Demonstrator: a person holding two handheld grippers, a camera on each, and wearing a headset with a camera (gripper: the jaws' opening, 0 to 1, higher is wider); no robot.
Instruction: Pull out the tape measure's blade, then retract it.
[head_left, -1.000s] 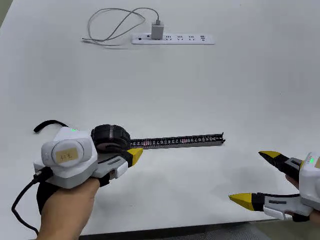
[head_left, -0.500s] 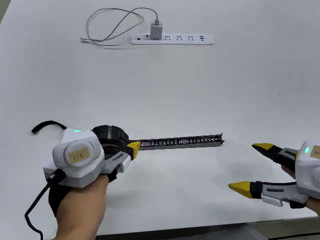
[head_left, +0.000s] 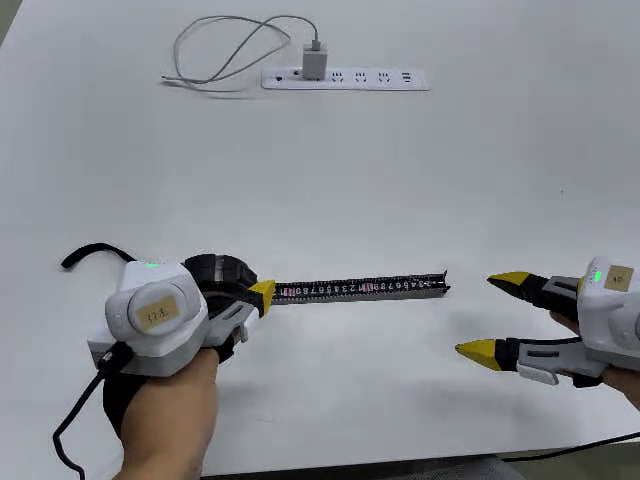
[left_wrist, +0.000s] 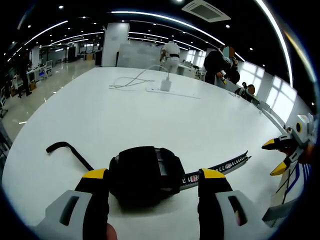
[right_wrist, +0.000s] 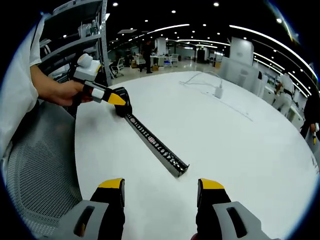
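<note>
We have the tape measure (head_left: 222, 275) near the table's (head_left: 400, 180) front-left corner, its blade (head_left: 360, 287) running right toward the right gripper (head_left: 494, 315); the power strip (head_left: 345, 78) lies by the far edge.

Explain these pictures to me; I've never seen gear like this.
No robot here: a person holds a two-jaw, yellow-tipped gripper in each hand. The head view comes from a headset camera looking down at the white table; the two round pictures come from cameras on the grippers. The left gripper clamps the black tape measure, its blade pulled out along the table. The right gripper hovers open, empty, near the blade's end. Farther back lies a power strip with a charger plugged in.
</note>
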